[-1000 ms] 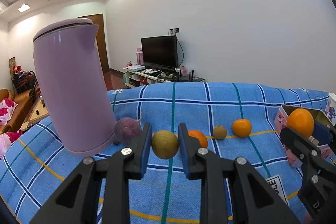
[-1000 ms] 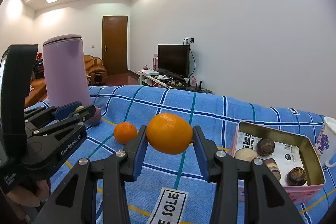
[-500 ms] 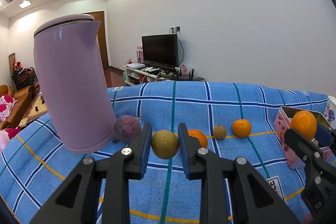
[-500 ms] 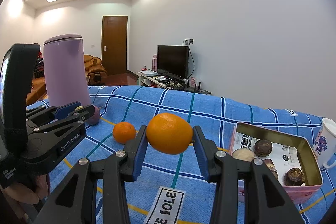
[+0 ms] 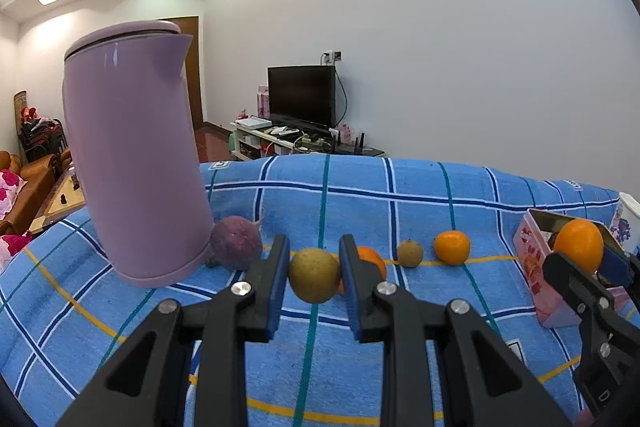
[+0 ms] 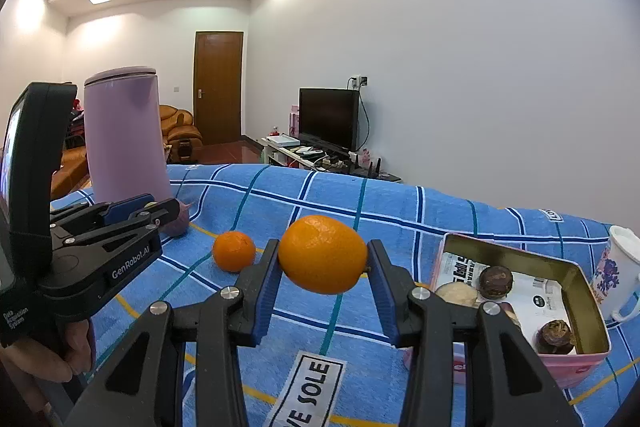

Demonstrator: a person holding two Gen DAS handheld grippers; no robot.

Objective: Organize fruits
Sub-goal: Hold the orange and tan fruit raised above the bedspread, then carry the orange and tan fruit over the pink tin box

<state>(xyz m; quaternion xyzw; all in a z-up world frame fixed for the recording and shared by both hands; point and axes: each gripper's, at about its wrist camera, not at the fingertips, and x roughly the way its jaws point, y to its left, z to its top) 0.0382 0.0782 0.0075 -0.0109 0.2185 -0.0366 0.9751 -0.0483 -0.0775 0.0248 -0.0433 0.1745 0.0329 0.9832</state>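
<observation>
left gripper (image 5: 314, 275) jaws clamped on yellow fruit (image 5: 314, 275) | right gripper (image 6: 323, 261) jaws clamped on orange (image 6: 322, 254)

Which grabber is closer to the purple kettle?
The left gripper, holding a yellow-green fruit, sits right beside the purple kettle. The right gripper, holding an orange, is farther away, near the tin box.

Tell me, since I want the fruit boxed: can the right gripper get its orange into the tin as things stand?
Probably yes. The right gripper holds the orange off the cloth, and the tin sits open just to its right, with bare floor between the fruits inside and nothing in between.
</observation>
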